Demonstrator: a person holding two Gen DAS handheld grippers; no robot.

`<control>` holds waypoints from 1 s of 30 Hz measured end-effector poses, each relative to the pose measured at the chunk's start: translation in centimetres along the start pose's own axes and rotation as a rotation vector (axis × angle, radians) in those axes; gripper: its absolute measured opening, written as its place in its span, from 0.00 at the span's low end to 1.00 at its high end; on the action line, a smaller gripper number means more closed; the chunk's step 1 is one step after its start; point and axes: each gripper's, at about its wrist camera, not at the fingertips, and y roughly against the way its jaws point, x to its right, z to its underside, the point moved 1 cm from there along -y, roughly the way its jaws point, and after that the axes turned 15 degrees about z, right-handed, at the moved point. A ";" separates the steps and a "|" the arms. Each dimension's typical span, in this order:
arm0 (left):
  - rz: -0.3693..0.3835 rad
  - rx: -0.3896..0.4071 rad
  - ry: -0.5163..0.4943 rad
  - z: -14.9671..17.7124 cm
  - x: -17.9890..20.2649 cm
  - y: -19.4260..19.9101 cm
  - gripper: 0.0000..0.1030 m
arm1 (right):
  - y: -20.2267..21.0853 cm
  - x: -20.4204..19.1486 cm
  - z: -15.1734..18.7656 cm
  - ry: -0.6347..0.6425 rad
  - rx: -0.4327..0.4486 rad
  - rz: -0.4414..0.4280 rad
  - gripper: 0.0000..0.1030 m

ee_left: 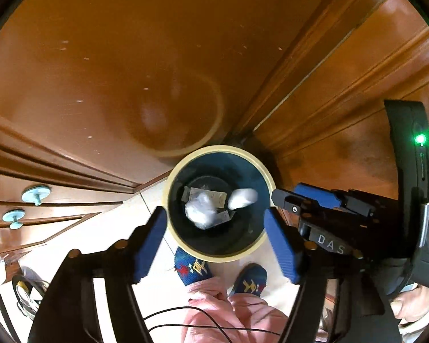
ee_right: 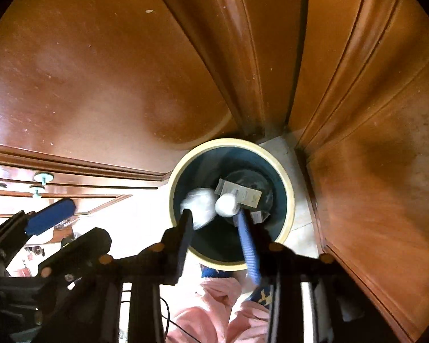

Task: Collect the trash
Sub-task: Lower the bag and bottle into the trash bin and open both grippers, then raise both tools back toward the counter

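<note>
Your left gripper [ee_left: 216, 238] hangs over the trash bin [ee_left: 267, 184], fingers spread wide with nothing between the blue pads [ee_left: 150, 243]. Your right gripper [ee_right: 216, 223] is also above the bin's cream rim, fingers apart, empty. A white crumpled wad [ee_right: 227, 204], motion-blurred, sits just off its fingertips over the bin mouth, apart from the pads. Inside the bin: a crumpled clear plastic bag [ee_left: 201, 210] and a flat printed packet [ee_right: 240, 194]. The bin stands on the tile floor in the corner against wooden cabinet doors [ee_left: 100, 57].
</note>
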 end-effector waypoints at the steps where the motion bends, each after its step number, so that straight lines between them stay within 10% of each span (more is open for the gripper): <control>1: 0.000 0.004 0.006 0.0 -0.1 0.2 0.74 | 0.3 0.0 -0.1 0.002 0.004 0.002 0.39; 15: -0.012 0.054 0.031 0.8 2.1 7.0 0.74 | 6.9 -0.7 -0.2 0.020 0.045 0.000 0.40; 30: -0.024 0.212 -0.017 1.0 10.7 24.8 0.76 | 26.8 0.0 0.6 0.101 0.226 0.000 0.41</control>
